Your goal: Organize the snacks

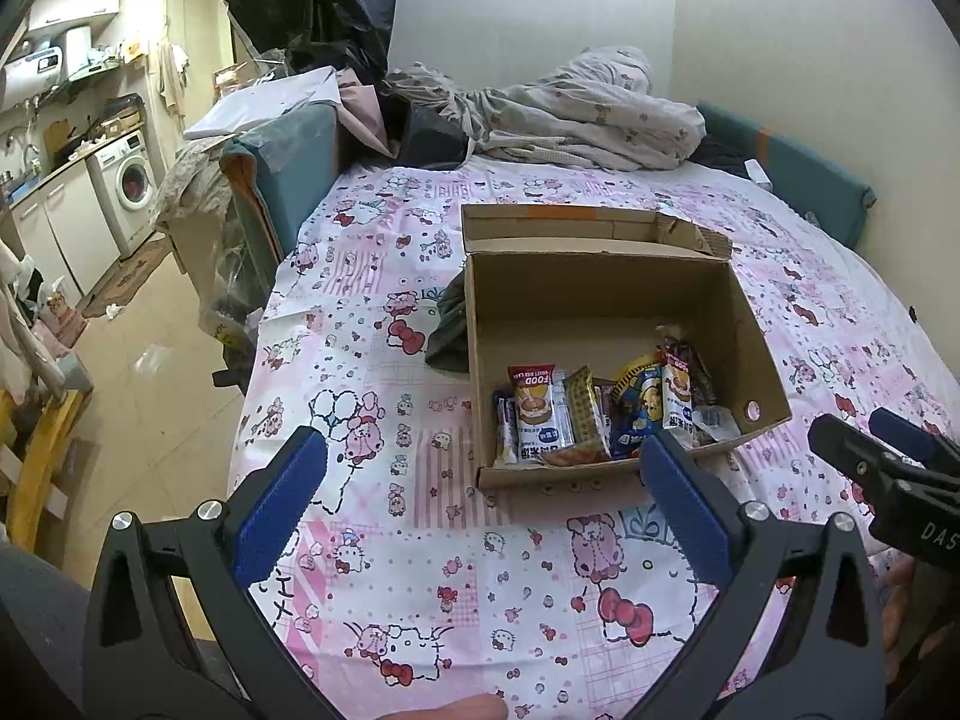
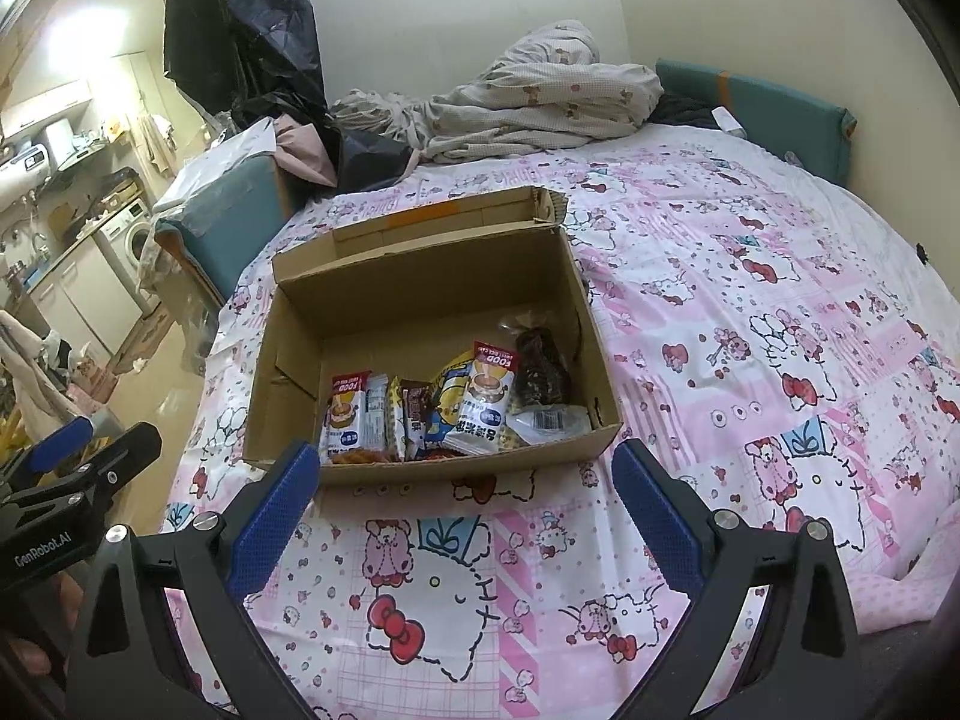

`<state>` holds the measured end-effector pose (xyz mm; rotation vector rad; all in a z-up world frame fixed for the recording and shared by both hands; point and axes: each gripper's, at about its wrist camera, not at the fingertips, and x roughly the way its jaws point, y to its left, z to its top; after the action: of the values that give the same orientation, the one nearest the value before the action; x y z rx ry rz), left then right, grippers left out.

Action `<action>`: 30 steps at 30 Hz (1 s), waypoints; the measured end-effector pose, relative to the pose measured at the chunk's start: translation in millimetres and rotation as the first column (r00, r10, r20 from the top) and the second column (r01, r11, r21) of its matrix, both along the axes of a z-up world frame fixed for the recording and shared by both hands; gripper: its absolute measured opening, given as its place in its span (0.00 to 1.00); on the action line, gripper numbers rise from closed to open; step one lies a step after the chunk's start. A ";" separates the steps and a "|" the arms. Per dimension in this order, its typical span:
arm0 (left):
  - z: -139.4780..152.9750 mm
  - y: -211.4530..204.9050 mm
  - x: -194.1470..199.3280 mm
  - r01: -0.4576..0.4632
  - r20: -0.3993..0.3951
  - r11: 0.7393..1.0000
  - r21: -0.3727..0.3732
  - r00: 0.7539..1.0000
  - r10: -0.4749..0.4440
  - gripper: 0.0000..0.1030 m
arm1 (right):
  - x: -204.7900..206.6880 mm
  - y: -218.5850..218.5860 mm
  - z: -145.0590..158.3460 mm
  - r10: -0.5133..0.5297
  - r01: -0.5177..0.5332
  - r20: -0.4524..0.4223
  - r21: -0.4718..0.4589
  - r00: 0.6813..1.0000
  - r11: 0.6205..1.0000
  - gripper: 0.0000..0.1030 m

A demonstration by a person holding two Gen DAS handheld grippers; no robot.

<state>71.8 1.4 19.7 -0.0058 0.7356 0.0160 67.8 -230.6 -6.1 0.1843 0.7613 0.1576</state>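
Note:
An open cardboard box [image 1: 600, 294] [image 2: 420, 276] sits on a bed with a pink cartoon-print sheet [image 1: 420, 540] [image 2: 750, 330]. Several snack packets [image 1: 606, 414] [image 2: 444, 408] stand in a row along its near wall, among them white "FOOD" packets [image 1: 537, 414] [image 2: 486, 396], a yellow and blue packet [image 1: 639, 405] and a dark bag [image 2: 540, 372]. My left gripper [image 1: 480, 462] is open and empty, just short of the box's near wall. My right gripper [image 2: 462, 474] is open and empty, also in front of the box. Its tip shows at the right of the left wrist view [image 1: 888, 456].
A crumpled quilt [image 1: 588, 114] [image 2: 528, 102] and dark clothes [image 1: 420, 126] lie at the head of the bed. A dark cloth [image 1: 450, 330] lies left of the box. Teal padded boards [image 1: 798, 168] [image 2: 756, 108] edge the bed. A kitchen with a washing machine [image 1: 129, 180] is at the far left.

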 end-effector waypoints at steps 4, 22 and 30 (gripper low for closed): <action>0.4 0.2 1.0 -0.004 -0.003 1.000 0.002 1.000 0.004 1.00 | 0.3 0.4 -0.1 0.003 -0.003 0.000 0.003 1.000 1.000 0.97; 0.9 0.5 1.2 -0.003 0.003 1.000 0.003 1.000 0.003 1.00 | 1.2 1.0 -0.1 0.002 -0.002 0.003 0.004 1.000 1.000 0.97; 1.1 0.9 1.2 -0.005 0.005 1.000 0.003 1.000 0.005 1.00 | 1.5 1.0 1.0 0.005 -0.005 0.004 0.003 1.000 1.000 0.97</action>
<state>73.0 2.2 20.7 -0.0043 0.7301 0.0217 69.3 -229.7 -5.1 0.1846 0.7576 0.1640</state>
